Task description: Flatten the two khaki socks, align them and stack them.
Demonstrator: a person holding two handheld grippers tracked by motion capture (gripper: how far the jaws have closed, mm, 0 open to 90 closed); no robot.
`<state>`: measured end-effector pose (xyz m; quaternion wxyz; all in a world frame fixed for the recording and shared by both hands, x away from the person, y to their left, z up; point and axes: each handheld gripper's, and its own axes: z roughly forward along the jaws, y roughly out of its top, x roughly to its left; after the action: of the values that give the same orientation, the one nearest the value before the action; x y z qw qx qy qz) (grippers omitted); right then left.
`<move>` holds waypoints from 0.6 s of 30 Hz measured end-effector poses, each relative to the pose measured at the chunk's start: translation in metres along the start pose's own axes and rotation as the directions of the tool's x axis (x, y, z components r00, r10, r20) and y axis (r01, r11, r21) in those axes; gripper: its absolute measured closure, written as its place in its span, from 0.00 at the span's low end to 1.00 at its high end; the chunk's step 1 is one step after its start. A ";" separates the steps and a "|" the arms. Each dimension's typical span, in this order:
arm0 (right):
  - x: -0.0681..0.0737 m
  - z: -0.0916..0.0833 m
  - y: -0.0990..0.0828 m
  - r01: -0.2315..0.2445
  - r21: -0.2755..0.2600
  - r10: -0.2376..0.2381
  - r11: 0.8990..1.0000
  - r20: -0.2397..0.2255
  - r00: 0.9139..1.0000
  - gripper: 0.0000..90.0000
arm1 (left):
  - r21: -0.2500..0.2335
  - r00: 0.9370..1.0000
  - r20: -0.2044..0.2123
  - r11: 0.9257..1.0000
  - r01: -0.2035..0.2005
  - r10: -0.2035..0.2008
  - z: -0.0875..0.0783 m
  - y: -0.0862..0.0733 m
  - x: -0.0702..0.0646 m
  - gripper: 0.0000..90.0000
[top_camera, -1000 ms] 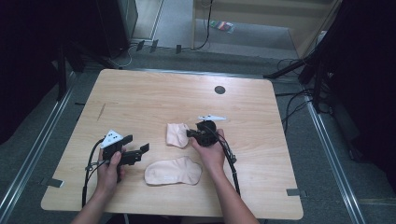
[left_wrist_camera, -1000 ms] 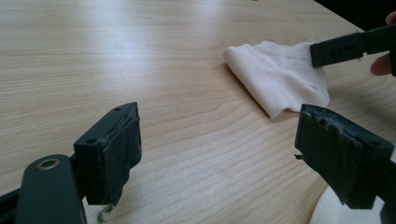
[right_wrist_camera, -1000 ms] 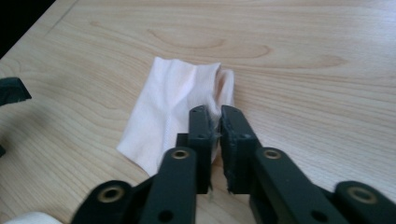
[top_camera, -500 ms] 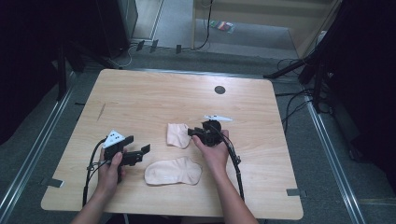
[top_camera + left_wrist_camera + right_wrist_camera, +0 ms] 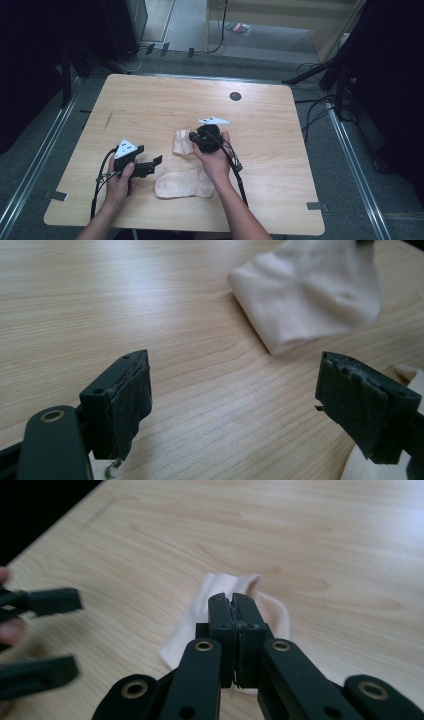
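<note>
I see a pale wooden tabletop [image 5: 150, 100] standing on grey carpeted floor [image 5: 190, 30], black cables [image 5: 315, 107] trailing at right, dark surroundings on both sides.

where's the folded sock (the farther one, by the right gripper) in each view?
High view: folded sock lies mid-table, just left of the right gripper.
Left gripper view: upper right, beyond the open jaws, flat on the wood.
Right gripper view: centre, partly hidden behind the jaws, which are pressed together.
Shared landmark: the light wooden table under it; the left gripper also shows at the left edge of the right gripper view.
</note>
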<state>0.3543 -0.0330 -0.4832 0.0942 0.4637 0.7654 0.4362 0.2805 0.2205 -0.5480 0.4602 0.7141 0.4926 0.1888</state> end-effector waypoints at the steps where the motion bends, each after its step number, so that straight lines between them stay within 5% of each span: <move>1: 0.005 -0.001 0.005 0.009 -0.006 -0.009 1.000 -0.005 1.000 0.99 | 0.011 1.000 -0.003 1.000 -0.013 0.013 0.001 0.001 -0.001 0.17; 4: 0.016 -0.004 0.017 0.029 -0.014 -0.029 0.999 -0.012 1.000 0.99 | 0.010 1.000 -0.014 1.000 -0.027 0.027 0.001 0.001 -0.002 0.17; 8: 0.039 -0.008 0.042 0.063 -0.044 -0.065 0.997 -0.047 0.997 0.99 | -0.065 0.999 0.007 0.997 0.050 -0.049 -0.008 0.001 0.008 0.17; 9: 0.049 -0.012 0.056 0.072 -0.069 -0.077 0.995 -0.071 0.995 0.99 | -0.129 0.996 0.053 0.988 0.083 -0.076 -0.017 0.001 0.016 0.17; 11: 0.054 -0.014 0.062 0.077 -0.086 -0.085 0.993 -0.088 0.993 0.99 | -0.162 0.996 0.059 0.984 0.076 -0.067 -0.023 0.001 0.019 0.17; 13: 0.063 -0.023 0.078 0.053 -0.133 -0.075 0.990 -0.167 0.983 0.99 | -0.237 0.995 0.062 0.967 0.091 -0.079 -0.037 0.002 0.027 0.17; 18: 0.060 -0.030 0.080 0.024 -0.142 -0.053 0.990 -0.202 0.978 0.99 | -0.256 0.992 0.053 0.958 0.126 -0.116 -0.046 -0.001 0.039 0.17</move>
<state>0.3550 0.0124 -0.3887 0.0550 0.3937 0.7478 0.5318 0.2642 0.2767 -0.5323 0.5695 0.6199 0.4975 0.2096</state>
